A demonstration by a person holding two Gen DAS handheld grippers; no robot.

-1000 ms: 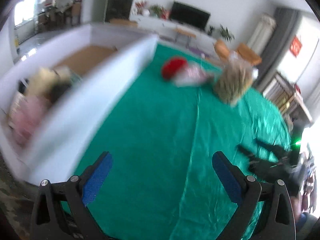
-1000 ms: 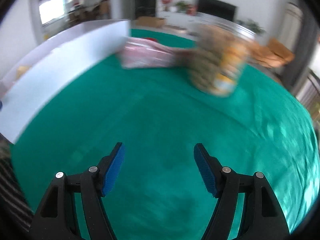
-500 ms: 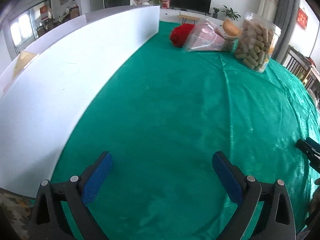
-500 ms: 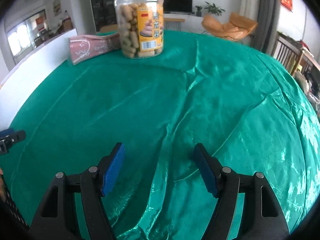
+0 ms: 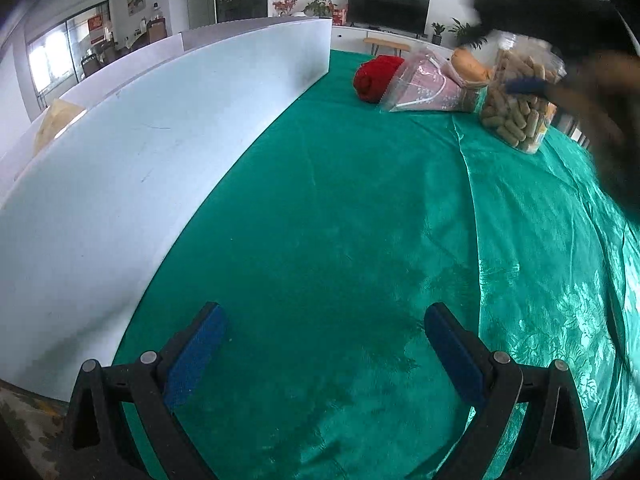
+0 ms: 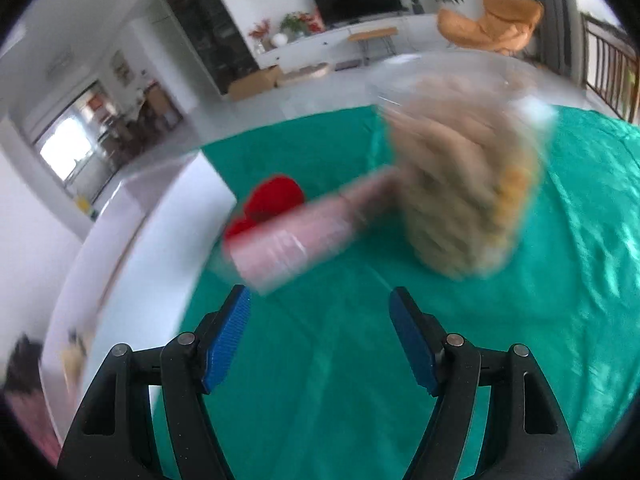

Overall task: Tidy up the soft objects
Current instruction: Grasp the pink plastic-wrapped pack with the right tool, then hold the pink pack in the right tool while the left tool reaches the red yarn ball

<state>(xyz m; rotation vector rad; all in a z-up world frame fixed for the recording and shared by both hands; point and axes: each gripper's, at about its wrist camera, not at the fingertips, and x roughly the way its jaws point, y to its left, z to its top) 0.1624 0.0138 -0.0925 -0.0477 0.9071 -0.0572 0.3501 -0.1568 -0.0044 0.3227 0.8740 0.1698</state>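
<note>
Left wrist view: the left gripper (image 5: 324,344) hangs over bare green satin tablecloth (image 5: 340,220), its two blue-padded jaws spread wide with nothing between them. A long white foam-board box wall (image 5: 140,168) runs along the left side. At the far end of the cloth lie the soft things: a red knitted bundle (image 5: 374,78), touching a clear plastic bag holding pink patterned fabric (image 5: 430,88). Just beside the bag stands a clear plastic jar of beige finger biscuits (image 5: 516,108), with something orange behind it that is too small to identify. A dark blur at the upper right is the right gripper (image 5: 532,86), seen in front of the jar.

Right wrist view: the picture is smeared by motion. The right gripper (image 6: 320,320) has its blue jaws wide apart and empty. The pink bag (image 6: 296,236) lies just ahead of the left jaw, the red bundle (image 6: 272,200) behind it, the jar (image 6: 460,192) ahead to the right, and the white box wall (image 6: 160,220) on the left.

The step in hand appears to be reaching for the pink bag. To do it well, the jaws should probably straddle the bag across its narrow width, well clear of the jar, and close on the fabric inside rather than the loose plastic edge, which could slip. The bag likely belongs in the white box.
</note>
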